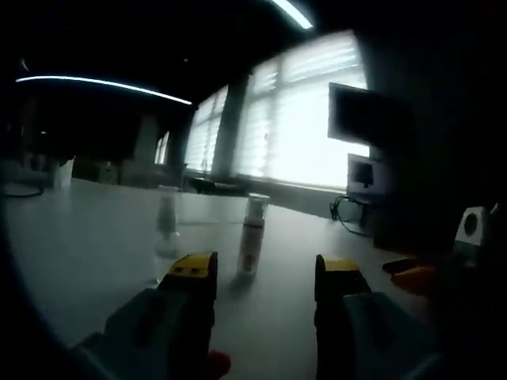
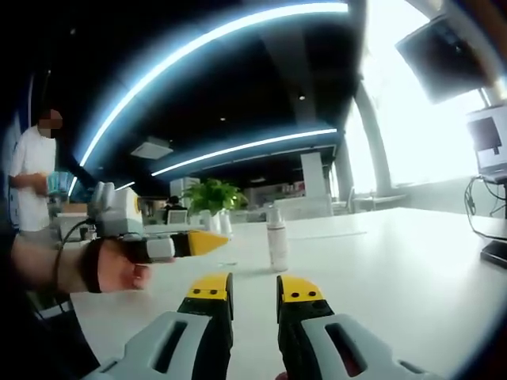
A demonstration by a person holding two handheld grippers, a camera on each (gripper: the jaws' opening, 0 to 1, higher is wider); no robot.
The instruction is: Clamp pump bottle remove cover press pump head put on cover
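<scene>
A slim white pump bottle [image 1: 252, 237] with a clear cover on top stands upright on the white table [image 1: 95, 253]. In the left gripper view it is a short way ahead of my left gripper [image 1: 265, 273], whose jaws are wide apart with nothing between them. The right gripper view has the same bottle [image 2: 276, 237] farther off, ahead of my right gripper [image 2: 255, 290]. That gripper's jaws stand a narrow gap apart and hold nothing. A hand brings the left gripper [image 2: 202, 241] in from the left, its yellow tip pointing at the bottle.
A pale translucent bottle [image 1: 166, 226] stands left of the pump bottle. A dark monitor [image 1: 364, 115] and cables sit at the table's right side, with an orange shape [image 1: 412, 273] low on the right. A potted plant [image 2: 214, 196] and a standing person [image 2: 32, 174] are far behind.
</scene>
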